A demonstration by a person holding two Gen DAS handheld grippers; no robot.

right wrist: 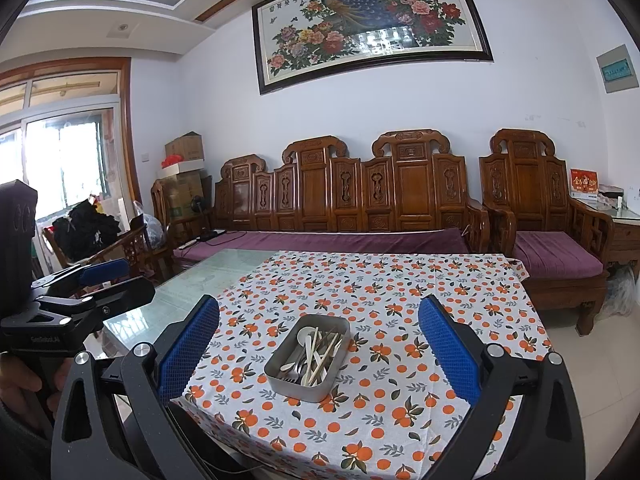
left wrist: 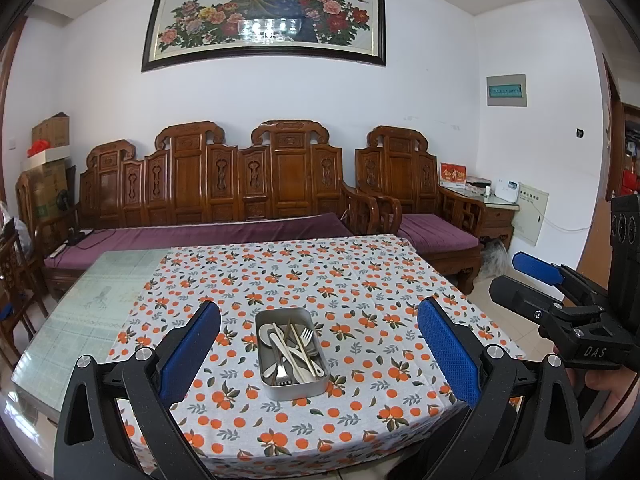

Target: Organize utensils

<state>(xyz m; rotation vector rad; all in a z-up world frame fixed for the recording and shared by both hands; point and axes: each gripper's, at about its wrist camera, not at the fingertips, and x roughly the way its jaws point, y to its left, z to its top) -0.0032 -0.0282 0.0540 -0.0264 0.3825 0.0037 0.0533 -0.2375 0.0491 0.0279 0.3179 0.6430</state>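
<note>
Brushed-metal rectangular tray (left wrist: 292, 354) with rounded corners sits on the orange-print cloth of the desk (left wrist: 360, 280), ahead of and between both claws. It holds jumbled steel forks (left wrist: 306, 335), pale spoons (right wrist: 305, 340) and chopsticks (left wrist: 302, 346). Left claw (left wrist: 318, 354) and right claw (right wrist: 319, 354): blue textured pads spread wide, gripping nothing.

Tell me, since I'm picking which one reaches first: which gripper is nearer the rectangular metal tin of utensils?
Neither clearly. The left gripper and the right gripper both hover open, short of the rectangular metal tin, which sits centred between each one's blue pads on the orange-print tablecloth.
</note>
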